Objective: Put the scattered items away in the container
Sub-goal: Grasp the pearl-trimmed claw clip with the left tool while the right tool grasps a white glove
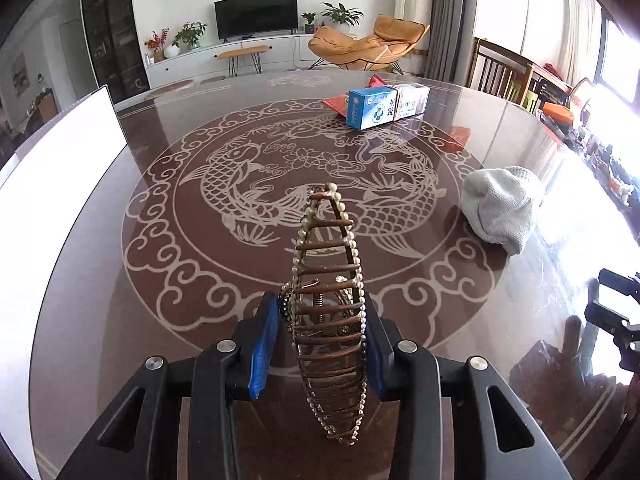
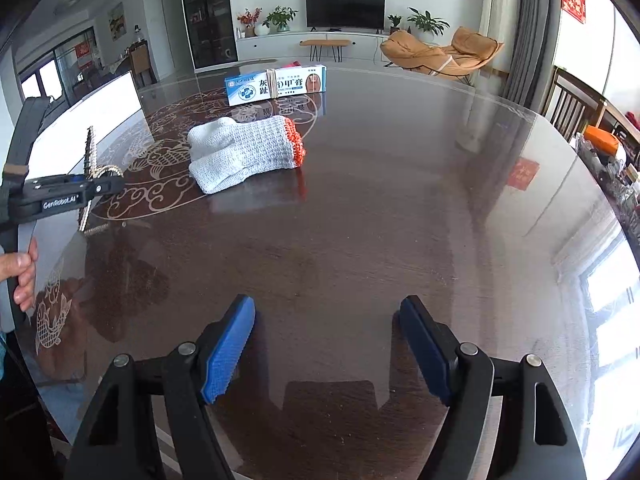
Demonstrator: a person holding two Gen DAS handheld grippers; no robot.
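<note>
My left gripper [image 1: 322, 312] is shut on a bronze, pearl-edged hair comb clip [image 1: 330, 280] and holds it upright above the glass table; it also shows in the right wrist view [image 2: 90, 160] at the far left. A white container wall [image 1: 68, 184] stands to the left; it also shows in the right wrist view [image 2: 100, 112]. A bundle of white knit gloves [image 2: 244, 152] with orange cuffs lies mid-table, and shows at the right in the left wrist view [image 1: 500, 204]. A blue medicine box bundle [image 2: 276, 84] lies farther back, and shows in the left wrist view [image 1: 386, 106]. My right gripper [image 2: 326, 344] is open and empty.
The round dark glass table [image 2: 380, 208] carries a fish pattern. A red packet [image 1: 340, 102] lies behind the boxes. Wooden chairs [image 2: 568, 100] stand past the right rim. The right gripper's body [image 1: 616, 308] shows at the right edge of the left wrist view.
</note>
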